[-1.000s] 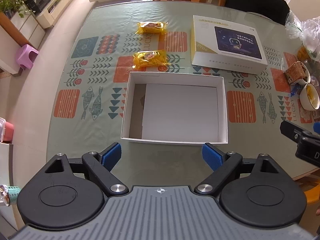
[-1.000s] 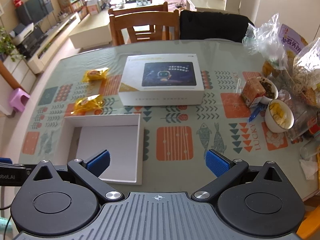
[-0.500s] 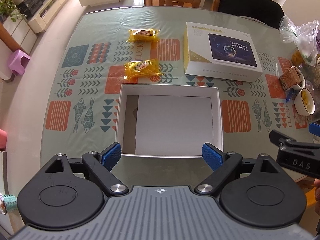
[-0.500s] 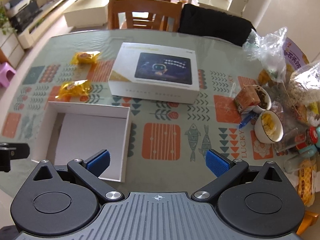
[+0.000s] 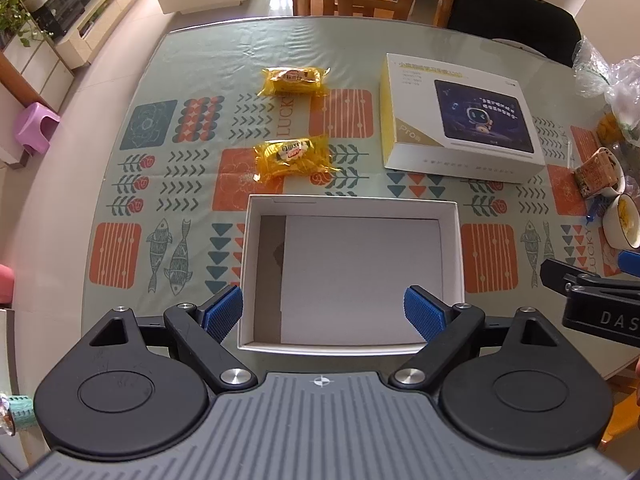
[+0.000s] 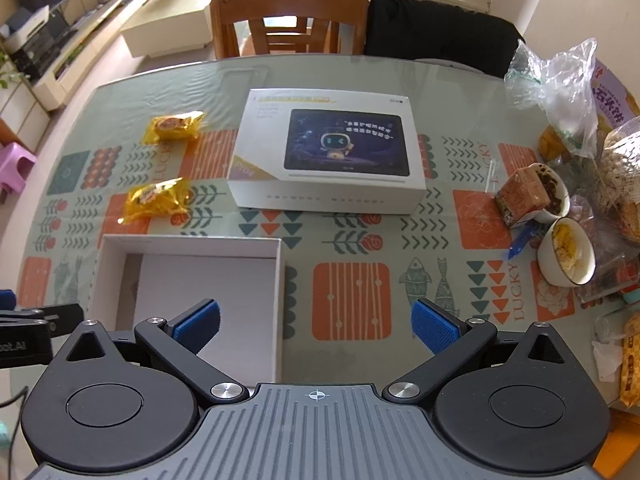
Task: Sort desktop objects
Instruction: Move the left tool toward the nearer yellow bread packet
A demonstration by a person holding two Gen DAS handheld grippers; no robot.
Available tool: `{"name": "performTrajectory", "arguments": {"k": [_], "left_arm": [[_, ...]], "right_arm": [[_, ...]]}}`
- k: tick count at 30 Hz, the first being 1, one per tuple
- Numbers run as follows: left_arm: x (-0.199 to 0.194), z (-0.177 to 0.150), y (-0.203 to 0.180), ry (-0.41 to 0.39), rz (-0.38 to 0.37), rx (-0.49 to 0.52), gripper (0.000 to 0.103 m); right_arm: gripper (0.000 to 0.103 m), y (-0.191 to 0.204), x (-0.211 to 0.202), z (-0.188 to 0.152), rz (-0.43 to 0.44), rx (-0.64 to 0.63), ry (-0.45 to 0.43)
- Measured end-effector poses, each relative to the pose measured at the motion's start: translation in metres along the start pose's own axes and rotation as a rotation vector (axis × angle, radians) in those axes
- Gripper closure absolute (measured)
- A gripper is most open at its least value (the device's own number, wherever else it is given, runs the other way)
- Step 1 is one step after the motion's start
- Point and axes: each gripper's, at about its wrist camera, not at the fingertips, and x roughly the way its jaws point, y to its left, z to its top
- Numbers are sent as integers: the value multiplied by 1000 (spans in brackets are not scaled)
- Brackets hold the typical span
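Note:
An open white box [image 5: 256, 248] sits on the patterned table, also in the right wrist view [image 6: 188, 247]. Two yellow snack packets lie beyond it: the near one [image 5: 292, 156] [image 6: 156, 200] and the far one [image 5: 292, 80] [image 6: 172, 126]. A closed white tablet box [image 5: 460, 116] [image 6: 328, 160] lies at the back right. My left gripper [image 5: 323, 312] is open and empty, held above the white box's near edge. My right gripper [image 6: 316, 326] is open and empty, above the table just right of the white box.
Bowls of food [image 6: 566, 256], a small carton [image 6: 520, 196] and plastic bags [image 6: 560, 80] crowd the table's right edge. Wooden chairs [image 6: 288, 20] stand behind the table. The right gripper's body shows at the right of the left wrist view [image 5: 596, 304].
Both grippers have pulled back and risen, so the table shows from farther away. Both stay open. The objects on the table have not moved.

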Motion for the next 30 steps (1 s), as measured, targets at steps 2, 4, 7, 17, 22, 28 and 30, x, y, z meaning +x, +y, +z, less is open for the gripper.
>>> {"name": "performTrajectory", "arguments": {"k": [2,4,7,17,22,28,30], "left_arm": [[6,6,2,6,0,-3,0],[12,11,8,16,-4,-9,0],[21,20,14,24,-6,-12,0],[46,55,24,38,-10,14,0],[59,73,31,42,-13,13,0],[73,86,42,55,-19,1,0],[78,89,45,60,-25,-1,0]], "right_arm": [[0,1,5,6,7,15,13],[0,2,10,12,15,29,25],[0,6,17,21,15,42,33],[0,30,36,49,-1,54,36],[0,43,48,55,-10,53,50],[0,58,62,62,-20,52,66],[0,64,66,67,-24,53,73]]}}
